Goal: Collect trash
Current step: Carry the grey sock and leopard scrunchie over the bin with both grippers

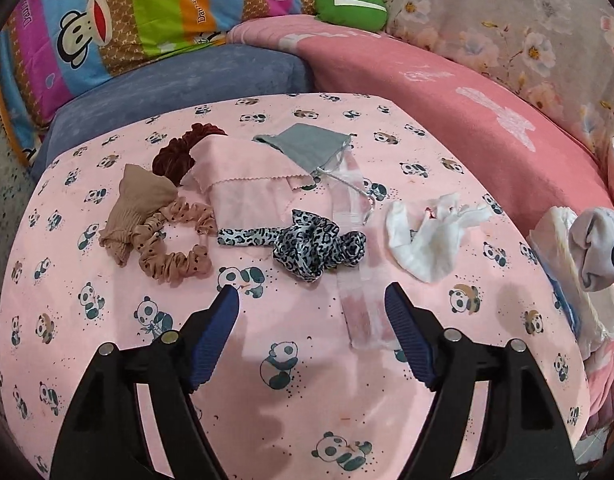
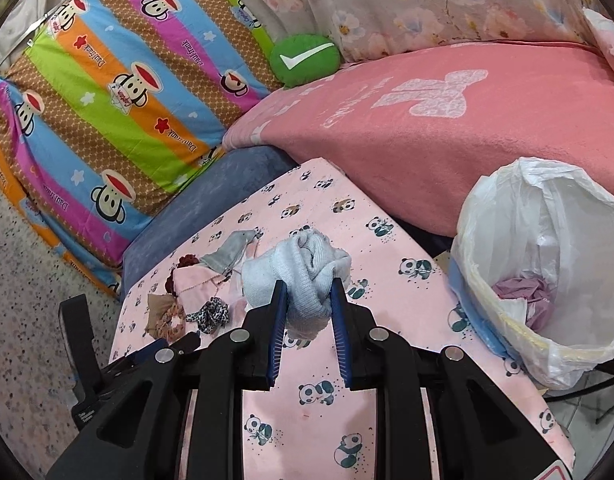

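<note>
A small table under a pink panda-print cloth [image 1: 107,360] stands against a bed with a pink blanket [image 2: 427,152] and striped cartoon pillows [image 2: 119,92]; beside the table, a bag-lined bin [image 2: 547,344] already holds purple crumpled waste [image 2: 525,294]. The right gripper [image 2: 307,300] is clenched on a pale wadded cloth [image 2: 303,276], not yet over the bin; the left gripper [image 1: 311,300] hangs released, empty, near a crumpled white tissue [image 1: 427,236] and scrunchies [image 1: 175,244], so most remains.

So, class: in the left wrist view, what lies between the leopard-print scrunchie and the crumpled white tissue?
A clear plastic strip crosses the panda-print cloth between the leopard-print scrunchie and the crumpled white tissue; the left wrist view shows it.
</note>
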`<act>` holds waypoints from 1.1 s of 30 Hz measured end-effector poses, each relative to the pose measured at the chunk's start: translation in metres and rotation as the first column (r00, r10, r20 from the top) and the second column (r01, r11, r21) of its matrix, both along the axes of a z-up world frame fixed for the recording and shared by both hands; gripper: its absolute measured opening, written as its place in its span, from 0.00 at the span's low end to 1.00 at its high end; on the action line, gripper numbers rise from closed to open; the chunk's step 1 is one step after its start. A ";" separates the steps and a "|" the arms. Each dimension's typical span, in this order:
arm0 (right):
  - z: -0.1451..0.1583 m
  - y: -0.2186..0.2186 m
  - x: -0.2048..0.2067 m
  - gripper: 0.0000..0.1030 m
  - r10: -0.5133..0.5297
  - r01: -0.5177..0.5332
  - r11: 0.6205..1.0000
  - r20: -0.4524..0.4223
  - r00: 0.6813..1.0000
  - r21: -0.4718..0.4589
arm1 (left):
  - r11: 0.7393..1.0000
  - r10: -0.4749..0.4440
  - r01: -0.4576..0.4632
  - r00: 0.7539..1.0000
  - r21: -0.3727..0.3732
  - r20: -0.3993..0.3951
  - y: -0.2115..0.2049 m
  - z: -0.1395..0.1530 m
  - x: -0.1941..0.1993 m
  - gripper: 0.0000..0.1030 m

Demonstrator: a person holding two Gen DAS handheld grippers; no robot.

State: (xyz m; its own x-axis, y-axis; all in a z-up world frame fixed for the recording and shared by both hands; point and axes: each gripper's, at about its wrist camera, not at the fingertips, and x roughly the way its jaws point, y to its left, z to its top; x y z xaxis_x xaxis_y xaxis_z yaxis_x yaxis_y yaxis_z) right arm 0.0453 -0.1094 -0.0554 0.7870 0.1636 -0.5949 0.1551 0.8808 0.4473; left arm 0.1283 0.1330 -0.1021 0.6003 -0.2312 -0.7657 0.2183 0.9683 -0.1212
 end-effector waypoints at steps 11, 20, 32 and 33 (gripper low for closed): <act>-0.013 0.017 0.029 0.22 0.026 -0.027 1.000 -0.029 0.999 -0.016 | 0.998 -0.003 0.000 0.999 -0.061 -0.054 -0.003 -0.016 0.038 0.45; -0.008 0.016 0.031 0.22 0.025 -0.025 1.000 -0.011 1.000 -0.012 | 0.993 -0.043 0.038 0.998 -0.111 -0.043 -0.003 -0.001 0.027 0.06; 0.018 -0.026 0.006 0.22 -0.061 0.061 0.998 0.067 0.996 -0.009 | 0.971 -0.181 0.196 0.976 -0.133 0.120 -0.064 0.076 -0.005 0.05; 0.020 -0.031 0.003 0.22 -0.070 0.071 0.997 0.072 0.995 -0.009 | 0.968 -0.195 0.212 0.972 -0.135 0.128 -0.071 0.079 -0.006 0.05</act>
